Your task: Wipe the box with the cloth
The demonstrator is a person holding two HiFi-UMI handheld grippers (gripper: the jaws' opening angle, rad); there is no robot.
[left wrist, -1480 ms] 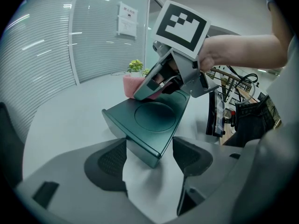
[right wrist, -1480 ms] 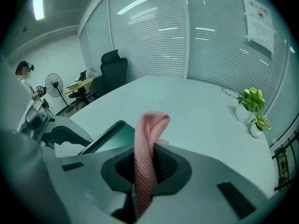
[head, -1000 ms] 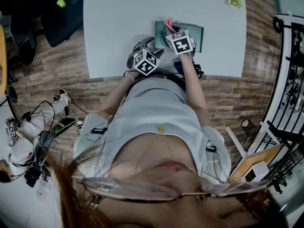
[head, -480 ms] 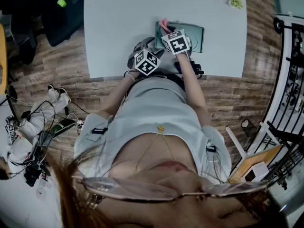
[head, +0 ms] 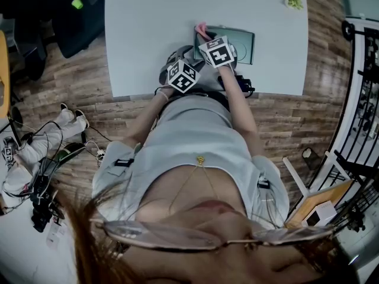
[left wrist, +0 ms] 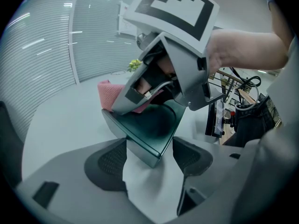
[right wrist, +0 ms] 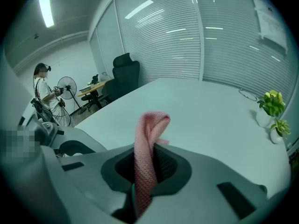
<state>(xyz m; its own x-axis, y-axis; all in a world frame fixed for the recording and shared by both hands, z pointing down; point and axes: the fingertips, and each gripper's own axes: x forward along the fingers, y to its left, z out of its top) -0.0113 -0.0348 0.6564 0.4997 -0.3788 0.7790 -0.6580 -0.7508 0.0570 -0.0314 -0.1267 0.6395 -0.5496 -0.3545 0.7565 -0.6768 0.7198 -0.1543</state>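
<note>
Right gripper (right wrist: 149, 164), fingers clenched on the pink cloth (right wrist: 148, 139), has slid left across the dark green box (head: 244, 40) to its left edge. One wiping pass looks nearly done. Left gripper (left wrist: 150, 158) fingers released, straddling the box's near corner on the desk (head: 148, 28).

Bright, even light from a ceiling strip (right wrist: 45, 6); soft shadows fall on the tabletop (head: 148, 34). Fisheye bends the edges, and the corners go dark.

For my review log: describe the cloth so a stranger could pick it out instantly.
On the pale grey table, near the person's edge, lies a flat dark green box. Over it, the right tongs pinch a pink knitted cloth, the only soft pink thing.
</note>
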